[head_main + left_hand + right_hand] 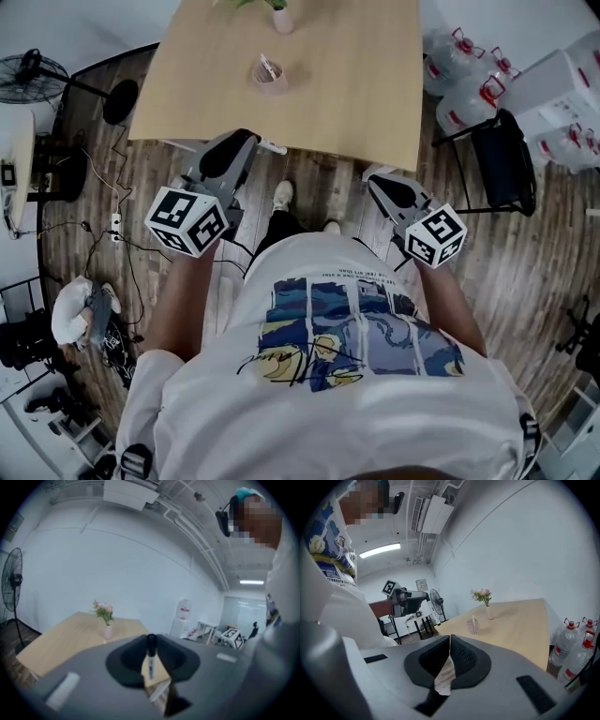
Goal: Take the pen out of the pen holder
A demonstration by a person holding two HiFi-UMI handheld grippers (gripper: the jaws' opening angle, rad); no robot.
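Your left gripper (pixel 151 645) is clamped on the pen (pixel 151 665), one pad on each side of the white barrel. In the left gripper view the pen stands on end, its black cap rising past the jaw tips. Your right gripper (pixel 450 638) has its jaws pressed together with nothing between them. Only floor shows through the gap under the tips.

Both grippers sit on your side of the table (pixel 356 112), at its near edge. The left tips lie right at that edge, toward its left half. In the head view a white end sticks out beside them, over floorboards rather than tabletop. The right tips stop just short of the edge, near the table's near right corner.

The pen holder (pixel 270 75) stands on the table, well in from the near edge and about midway across. It is well apart from both grippers and from the pen you hold. Something thin stands in it, too small to tell what. Between the near edge and the holder the tabletop shows bare wood. The vase (pixel 282 19) is further back on the table.

A black chair (pixel 506 164) stands off the table's near right corner, near your right gripper's outer side. The water bottles (pixel 459 89) crowd the table's right side. A fan (pixel 28 73) stands off the left side, and cables (pixel 112 225) trail on the floor below that corner.
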